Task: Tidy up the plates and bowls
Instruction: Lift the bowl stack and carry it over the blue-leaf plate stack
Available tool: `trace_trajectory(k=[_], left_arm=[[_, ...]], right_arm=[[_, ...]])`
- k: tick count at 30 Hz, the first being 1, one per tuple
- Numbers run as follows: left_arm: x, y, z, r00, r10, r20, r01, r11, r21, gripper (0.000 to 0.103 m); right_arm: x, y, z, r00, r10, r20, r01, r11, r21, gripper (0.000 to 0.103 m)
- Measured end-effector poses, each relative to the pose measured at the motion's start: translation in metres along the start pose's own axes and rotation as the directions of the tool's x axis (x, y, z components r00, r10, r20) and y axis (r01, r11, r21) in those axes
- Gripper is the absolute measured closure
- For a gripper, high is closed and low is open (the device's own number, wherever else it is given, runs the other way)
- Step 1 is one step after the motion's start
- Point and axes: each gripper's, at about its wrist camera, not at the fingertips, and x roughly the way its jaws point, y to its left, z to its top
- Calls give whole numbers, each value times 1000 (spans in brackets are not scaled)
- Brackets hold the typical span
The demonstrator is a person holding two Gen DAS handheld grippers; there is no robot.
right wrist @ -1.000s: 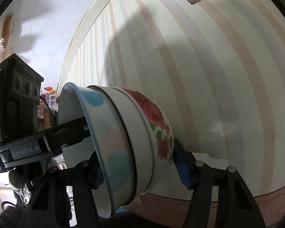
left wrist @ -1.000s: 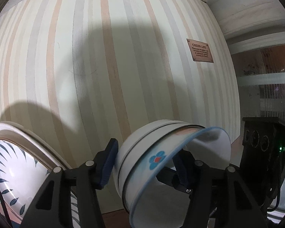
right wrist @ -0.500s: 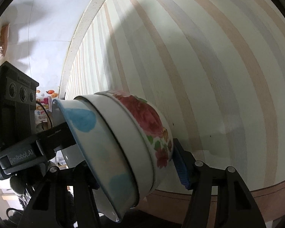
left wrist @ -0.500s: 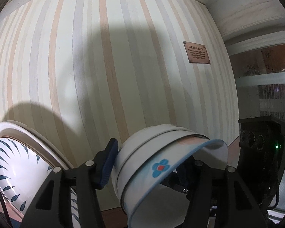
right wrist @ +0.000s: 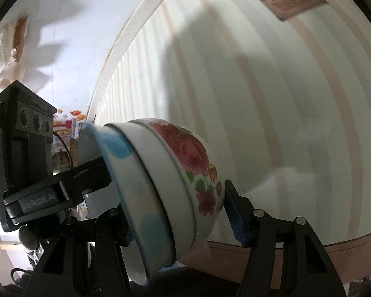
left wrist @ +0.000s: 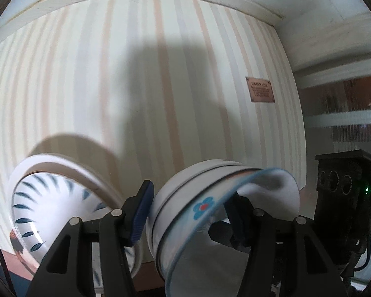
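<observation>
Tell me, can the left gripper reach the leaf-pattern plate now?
Probably not. The left gripper is shut on the stack of bowls, and so is the right gripper. The plate stands beside the left finger, near, but the jaws are full until the bowls are set down.

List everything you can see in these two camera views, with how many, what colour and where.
Nested ceramic bowls: three, tipped on their side; blue-rimmed flower bowl, plain white bowl, red-rose bowl; between both tongs.
Leaf-pattern white plate: one, dark blue leaves, standing on edge at lower left, against the wall.
Striped wall panel: one, cream with peach and grey stripes, behind everything.
Brown plaque: one, on the panel's right.
Brown wooden surface: one, below the panel.
Left tongs: black with blue pads, one finger outside the stack, one inside.
Right tongs: black with blue pads, one finger on each side of the stack.
</observation>
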Motion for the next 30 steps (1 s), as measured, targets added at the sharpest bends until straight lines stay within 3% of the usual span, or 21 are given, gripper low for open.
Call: trace_trajectory(k=[14,30], left_arm=[[-52,79,-25,996,-9,83,17,995,-101,49],[-45,156,-49,997,-2,73,16,983,-181,49]], right_arm=[[36,77,-15,996,-37,-77,27,990,-135,40],[127,108,-35,986,-72,-147,48,986,-159,41]])
